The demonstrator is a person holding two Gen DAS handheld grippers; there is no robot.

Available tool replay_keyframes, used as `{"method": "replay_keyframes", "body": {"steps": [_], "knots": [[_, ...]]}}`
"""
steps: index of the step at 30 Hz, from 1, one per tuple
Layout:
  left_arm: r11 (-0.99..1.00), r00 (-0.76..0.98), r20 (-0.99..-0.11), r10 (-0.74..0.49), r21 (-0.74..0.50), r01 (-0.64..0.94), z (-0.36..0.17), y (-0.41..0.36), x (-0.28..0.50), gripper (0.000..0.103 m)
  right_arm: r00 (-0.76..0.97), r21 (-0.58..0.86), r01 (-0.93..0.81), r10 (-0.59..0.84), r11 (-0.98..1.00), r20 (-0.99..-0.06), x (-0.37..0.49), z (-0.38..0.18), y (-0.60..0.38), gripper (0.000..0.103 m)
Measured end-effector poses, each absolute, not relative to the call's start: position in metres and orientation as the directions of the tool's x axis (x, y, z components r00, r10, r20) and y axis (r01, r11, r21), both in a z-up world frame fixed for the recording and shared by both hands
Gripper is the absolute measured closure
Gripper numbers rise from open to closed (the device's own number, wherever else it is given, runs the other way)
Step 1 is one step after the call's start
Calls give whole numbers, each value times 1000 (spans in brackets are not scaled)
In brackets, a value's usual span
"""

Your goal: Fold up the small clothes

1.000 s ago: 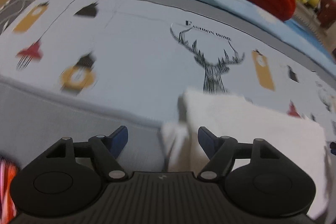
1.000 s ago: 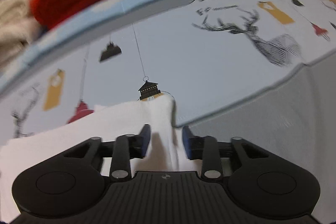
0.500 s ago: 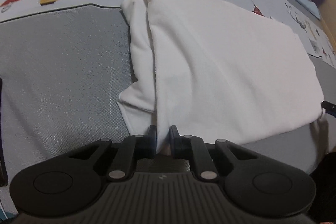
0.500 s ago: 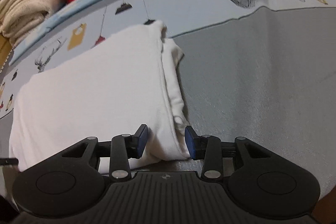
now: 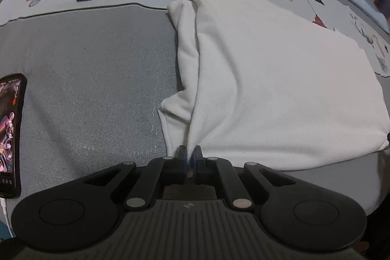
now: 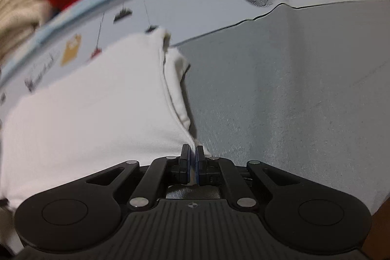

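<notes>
Left wrist view: we've got a phone (image 5: 9,135) at far left on the grey bedspread (image 5: 92,79), then our left gripper (image 5: 189,152) pinching the white garment (image 5: 268,89) by its near left corner. Right gripper (image 6: 192,157) is clamped on the near right corner.

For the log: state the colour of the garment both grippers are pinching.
Plain white garment, no print; clearest in the left wrist view.

white garment (image 5: 268,79), partly folded, flat on bed, near corners pinched
</notes>
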State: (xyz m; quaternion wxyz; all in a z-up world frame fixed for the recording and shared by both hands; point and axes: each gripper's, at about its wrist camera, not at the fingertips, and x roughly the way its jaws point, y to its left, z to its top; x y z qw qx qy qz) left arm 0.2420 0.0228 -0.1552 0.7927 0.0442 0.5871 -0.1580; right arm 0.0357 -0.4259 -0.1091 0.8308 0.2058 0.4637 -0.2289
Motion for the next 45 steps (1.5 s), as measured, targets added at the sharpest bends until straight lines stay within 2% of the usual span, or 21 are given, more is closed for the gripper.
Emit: {"method": "replay_keyframes", "body": {"steps": [1,2,3,4,6,8,12,17,22,34,45], "knots": [[950,271,-945,-184,-100,295,-154,23,241,89,457,106,562,-202,820,-866,38,-109,-423,100],[957,281,-945,-166,-86,279,-152,25,239,70,453,91,560,-211,823,-866,38,-108,-422,97],[965,295,-944,-147,-72,253,-147,29,235,51,449,80,563,-223,823,-865,37,-105,-420,87],[969,309,-940,-142,-68,239,-142,31,230,45,444,73,572,-234,817,-865,35,-100,-418,80],[974,340,-929,-147,-76,213,-128,37,218,16,474,97,583,-241,807,-847,21,-83,-408,56],[979,407,-903,-139,-64,193,-112,41,200,9,543,142,545,-219,826,-810,3,-66,-388,46],[974,470,-875,-114,-5,227,-92,36,162,8,614,147,436,-174,888,-770,-28,-46,-333,35],[973,461,-877,-135,-30,227,-86,35,118,8,655,107,334,-149,936,-741,-43,-42,-282,35],[948,498,-860,-111,58,312,-91,21,98,8,675,99,313,-147,945,-723,-44,-39,-271,35],[940,515,-853,-83,105,326,-98,13,102,8,682,141,304,-112,942,-723,-49,-45,-274,36],[950,501,-861,-85,81,302,-104,15,113,8,661,150,316,-104,937,-743,-47,-51,-278,36]]}}
